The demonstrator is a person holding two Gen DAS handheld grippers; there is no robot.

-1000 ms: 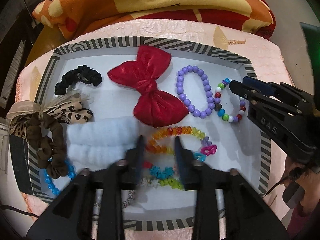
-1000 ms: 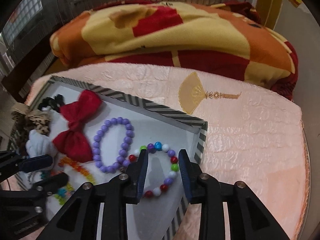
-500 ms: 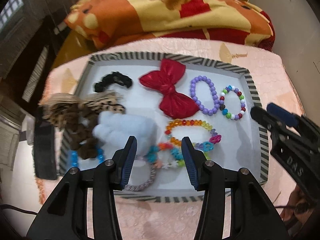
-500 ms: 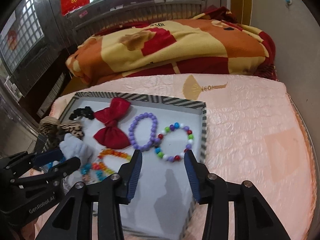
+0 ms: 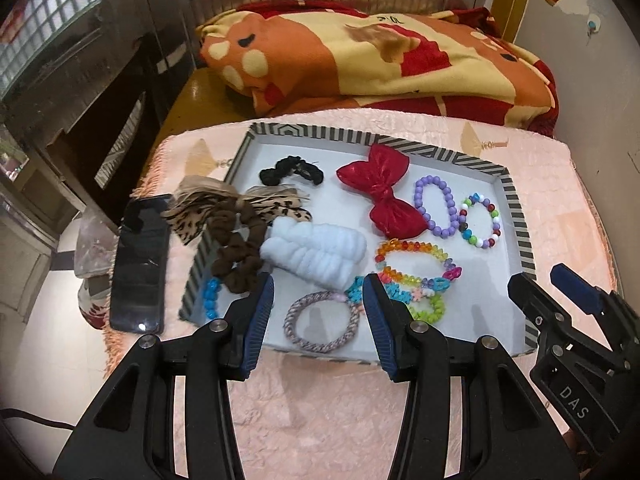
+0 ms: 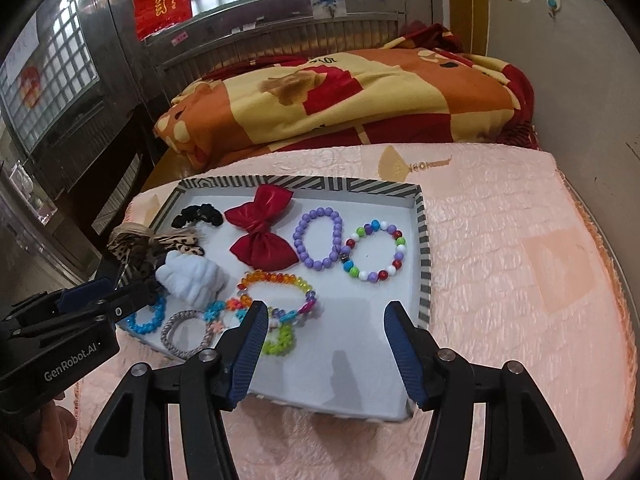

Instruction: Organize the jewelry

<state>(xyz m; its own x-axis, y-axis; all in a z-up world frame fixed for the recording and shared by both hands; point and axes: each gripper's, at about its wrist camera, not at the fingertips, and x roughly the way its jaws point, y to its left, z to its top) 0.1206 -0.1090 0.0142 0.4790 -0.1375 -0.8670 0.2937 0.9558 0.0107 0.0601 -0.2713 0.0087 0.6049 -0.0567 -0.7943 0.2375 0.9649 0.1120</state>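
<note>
Both tongs hung open and empty at the tray's (image 5: pixel 516 216) near edge. The braided ring (image 5: pixel 322 322) lay flat just ahead between the left tongs (image 5: pixel 318 304), nearer than the right tongs (image 6: pixel 322 334).

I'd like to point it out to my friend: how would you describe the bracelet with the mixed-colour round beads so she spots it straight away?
Look in the striped-rim tray on the pink bedspread, at its far right corner. The multicolour bead bracelet lies flat there, touching the purple bead bracelet on its left. Its beads are round and red, white, green, blue and purple, not one single colour.
</note>
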